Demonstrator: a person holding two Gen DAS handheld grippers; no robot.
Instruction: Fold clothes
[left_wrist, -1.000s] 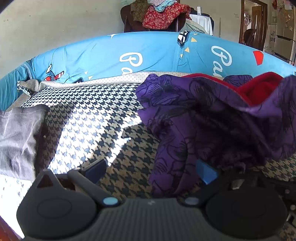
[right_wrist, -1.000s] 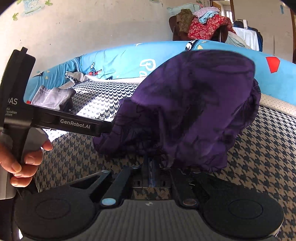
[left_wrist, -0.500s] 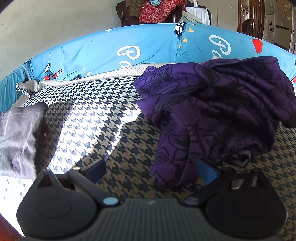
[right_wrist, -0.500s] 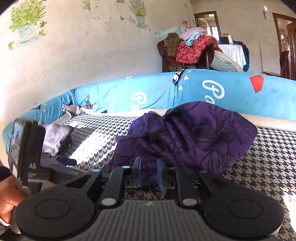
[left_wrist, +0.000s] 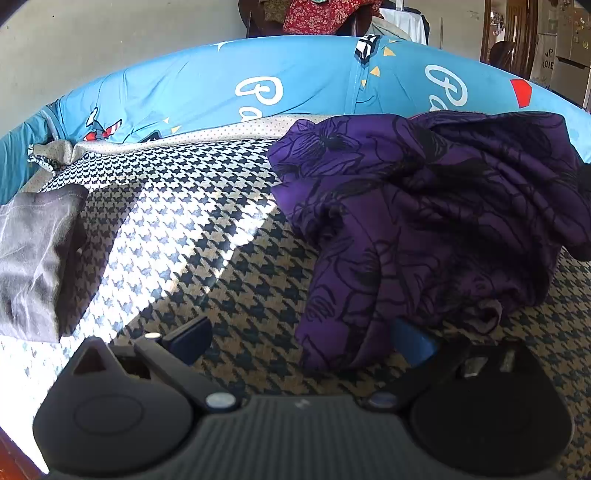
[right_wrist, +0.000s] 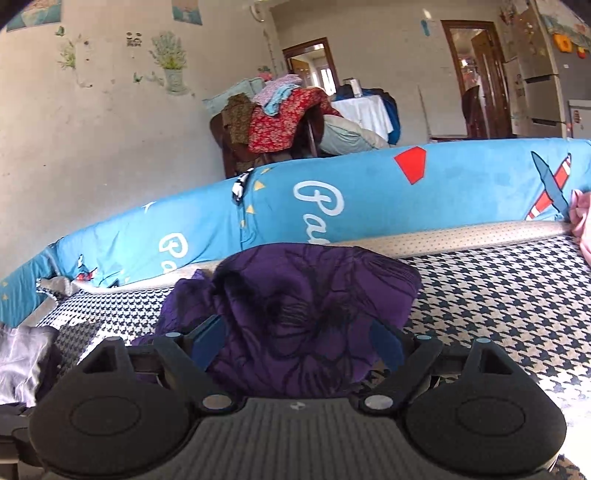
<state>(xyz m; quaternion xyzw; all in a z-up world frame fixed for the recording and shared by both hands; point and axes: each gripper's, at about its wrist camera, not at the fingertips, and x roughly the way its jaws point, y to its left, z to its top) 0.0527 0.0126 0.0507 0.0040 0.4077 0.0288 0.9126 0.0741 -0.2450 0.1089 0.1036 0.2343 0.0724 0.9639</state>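
Note:
A purple garment with black flower print (left_wrist: 424, 221) lies in a crumpled heap on the houndstooth bed cover (left_wrist: 207, 258). My left gripper (left_wrist: 303, 343) is open low over the cover, and the heap's near edge rests just inside its right finger (left_wrist: 413, 345). In the right wrist view the same purple garment (right_wrist: 314, 314) bulges between the fingers of my right gripper (right_wrist: 295, 343). Its jaws are opening, and the blue pads (right_wrist: 208, 339) stand apart from the cloth without pressing it. A folded grey garment (left_wrist: 33, 258) lies at the left edge of the bed.
A blue printed quilt roll (right_wrist: 369, 199) runs along the bed's far side. Behind it a chair piled with clothes (right_wrist: 280, 122) stands by the wall. A pink cloth (right_wrist: 581, 229) shows at the far right. Bright sunlight falls on the cover's left part (left_wrist: 166, 240).
My right gripper went from shut on the lifted purple garment to open. The garment dropped into a heap on the bed. The right view drew back and tipped upward; the left gripper stayed open in place.

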